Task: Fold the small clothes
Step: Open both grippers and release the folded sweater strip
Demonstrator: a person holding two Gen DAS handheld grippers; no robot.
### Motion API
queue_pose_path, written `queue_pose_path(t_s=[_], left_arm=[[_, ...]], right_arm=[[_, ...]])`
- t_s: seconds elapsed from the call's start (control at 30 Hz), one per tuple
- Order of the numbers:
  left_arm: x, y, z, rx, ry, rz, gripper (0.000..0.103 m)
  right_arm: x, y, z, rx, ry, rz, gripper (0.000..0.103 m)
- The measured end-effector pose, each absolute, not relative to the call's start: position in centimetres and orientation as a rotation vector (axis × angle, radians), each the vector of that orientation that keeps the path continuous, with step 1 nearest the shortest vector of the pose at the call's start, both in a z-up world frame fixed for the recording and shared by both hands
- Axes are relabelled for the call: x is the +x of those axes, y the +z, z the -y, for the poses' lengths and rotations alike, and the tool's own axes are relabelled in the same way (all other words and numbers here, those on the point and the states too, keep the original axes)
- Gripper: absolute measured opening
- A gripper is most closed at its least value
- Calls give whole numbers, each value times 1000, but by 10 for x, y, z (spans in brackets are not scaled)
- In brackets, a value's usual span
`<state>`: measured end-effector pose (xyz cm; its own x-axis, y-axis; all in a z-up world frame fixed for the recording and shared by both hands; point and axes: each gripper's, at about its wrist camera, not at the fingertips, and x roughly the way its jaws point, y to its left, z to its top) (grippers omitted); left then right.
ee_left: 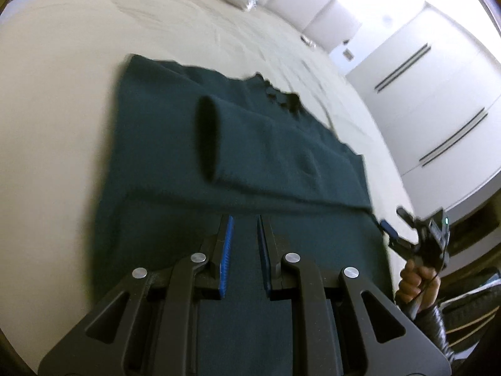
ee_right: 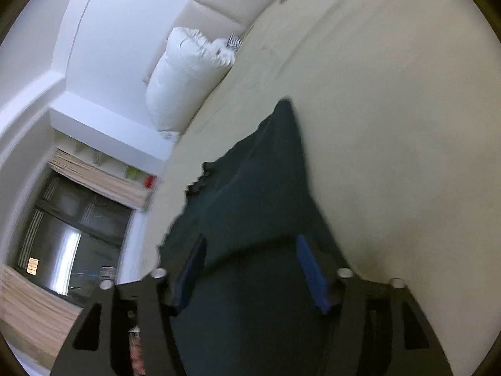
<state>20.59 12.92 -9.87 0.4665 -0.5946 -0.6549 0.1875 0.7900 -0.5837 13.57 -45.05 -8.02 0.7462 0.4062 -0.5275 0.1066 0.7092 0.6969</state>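
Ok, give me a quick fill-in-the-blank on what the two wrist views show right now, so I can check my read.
1. The garment lying on the bed is dark ____.
2. In the left wrist view, a ____ is folded across the garment's body.
3. The right tool has its jaws ____, with the garment seen between them.
4. The white pillow leans against the ____.

Missing words: green; sleeve; open; headboard

My bed (ee_left: 78, 62) lies under a cream sheet. At its head sits a white pillow (ee_right: 184, 75) against a padded headboard (ee_right: 225, 6). Beside the bed stand white wardrobe doors (ee_left: 438, 100); past the pillow, a dark window (ee_right: 72, 228) with beige curtains (ee_right: 103, 178).
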Motion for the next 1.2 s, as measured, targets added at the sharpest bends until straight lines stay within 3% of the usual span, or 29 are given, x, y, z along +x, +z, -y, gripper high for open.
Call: queue_pose_path(t_s=[0.07, 0.13, 0.17, 0.2, 0.27, 0.3, 0.43, 0.63, 0.8, 1.03, 1.2], left_arm=[[175, -87, -150, -475, -472, -937, 15], [143, -79, -167, -473, -434, -913, 17], [123, -76, -176, -472, -420, -901, 24], [108, -74, -181, -467, -406, -891, 32], [82, -72, -189, -465, -394, -875, 88], [65, -71, -194, -476, -399, -852, 93], [35, -74, -194, -468, -405, -874, 95], [0, -91, -192, -457, -368, -980, 94], [-12, -116, -196, -485, -354, -1084, 94], [-20, -125, -191, -465, -392, -1113, 94], [-27, -130, -177, -426, -449, -1153, 87]], right_arm=[[92, -49, 442, 669, 138, -628, 73], [62, -25, 439, 590, 96, -546, 88], [46, -13, 434, 549, 67, -504, 99], [31, -2, 429, 502, 28, -460, 103], [11, 13, 418, 425, -32, -418, 103], [2, 20, 414, 395, -53, -410, 103], [-18, 29, 418, 389, -64, -423, 103], [-35, -14, 432, 544, 11, -671, 103], [-49, -65, 442, 598, 21, -872, 89], [-58, -96, 442, 574, 66, -1022, 85], [-65, -99, 439, 580, 147, -1083, 81]])
